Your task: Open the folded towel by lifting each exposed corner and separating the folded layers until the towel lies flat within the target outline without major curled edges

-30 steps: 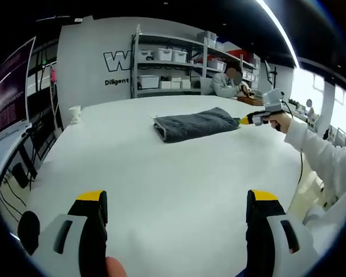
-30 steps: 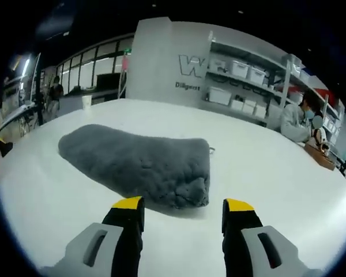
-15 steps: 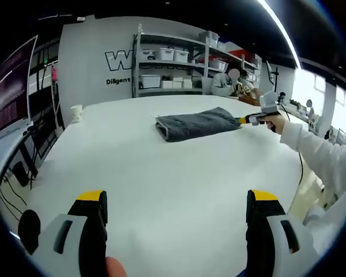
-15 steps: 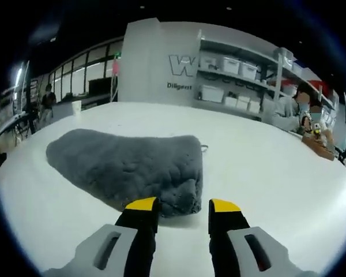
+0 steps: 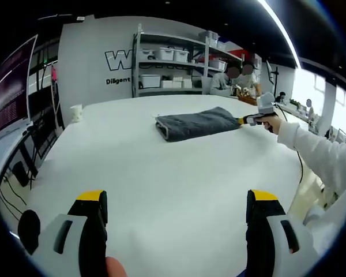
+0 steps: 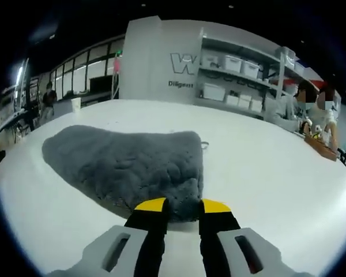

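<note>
My right gripper (image 6: 181,206) has its jaws nearly closed on the near corner of the folded grey towel (image 6: 127,164) lying on the white counter (image 6: 265,173) — my left gripper (image 5: 177,202) hangs released, well apart.

White table (image 5: 161,173); shelving (image 5: 179,69) with bins against lettered wall (image 5: 98,57); windows (image 5: 311,92) right.

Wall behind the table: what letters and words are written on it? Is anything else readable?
"W": big outlined letter on the grey wall, the rest hidden behind the shelves.
"Diligent": small dark word beneath it; whatever follows is hidden by the shelves.
Labels on the storage bins: too small to read.
Towel, table, cup: no text.
</note>
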Motion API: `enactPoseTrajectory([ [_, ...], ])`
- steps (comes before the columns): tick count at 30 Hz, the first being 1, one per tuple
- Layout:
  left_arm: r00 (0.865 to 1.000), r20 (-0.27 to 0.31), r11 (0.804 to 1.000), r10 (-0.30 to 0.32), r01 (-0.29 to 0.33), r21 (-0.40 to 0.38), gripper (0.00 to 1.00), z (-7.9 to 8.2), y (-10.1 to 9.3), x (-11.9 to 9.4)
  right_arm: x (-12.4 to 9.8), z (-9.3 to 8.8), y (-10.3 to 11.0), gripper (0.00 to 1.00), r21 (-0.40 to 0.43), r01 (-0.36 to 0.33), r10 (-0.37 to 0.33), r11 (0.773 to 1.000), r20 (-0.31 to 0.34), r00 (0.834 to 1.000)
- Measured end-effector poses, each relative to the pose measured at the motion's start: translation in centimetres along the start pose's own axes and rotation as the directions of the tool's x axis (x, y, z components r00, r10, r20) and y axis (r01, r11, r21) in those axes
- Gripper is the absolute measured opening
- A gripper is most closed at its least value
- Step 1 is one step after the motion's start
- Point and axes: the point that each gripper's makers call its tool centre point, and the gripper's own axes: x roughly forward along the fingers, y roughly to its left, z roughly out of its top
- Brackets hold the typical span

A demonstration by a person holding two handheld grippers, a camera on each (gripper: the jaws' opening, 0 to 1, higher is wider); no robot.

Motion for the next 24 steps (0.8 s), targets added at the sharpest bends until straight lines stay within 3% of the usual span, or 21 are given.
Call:
enactPoseTrajectory([
  [7, 1.0, 0.0, 1.0, 0.0, 0.0, 0.0, 1.0, 0.0, 0.0, 0.0, -0.5, -0.3, 0.3, 0.01, -0.042, -0.004, 0.003, 0.999, -0.012, 1.0],
  [16, 1.0, 0.003, 1.0, 0.0, 0.0, -0.004, 1.0, 0.0, 0.1, -0.1, -2.7, -1.3, 1.8, 0.0, -0.122, -0.022, 0.019, 0.992, -0.03, 0.999],
  [24, 1.0, 0.007, 1.0, 0.002, -0.002, -0.008, 1.0, 0.0, 0.2, -0.2, -5.6, -2.6, 3.4, 0.0, -0.109, -0.071, 0.069, 0.991, -0.019, 0.997],
])
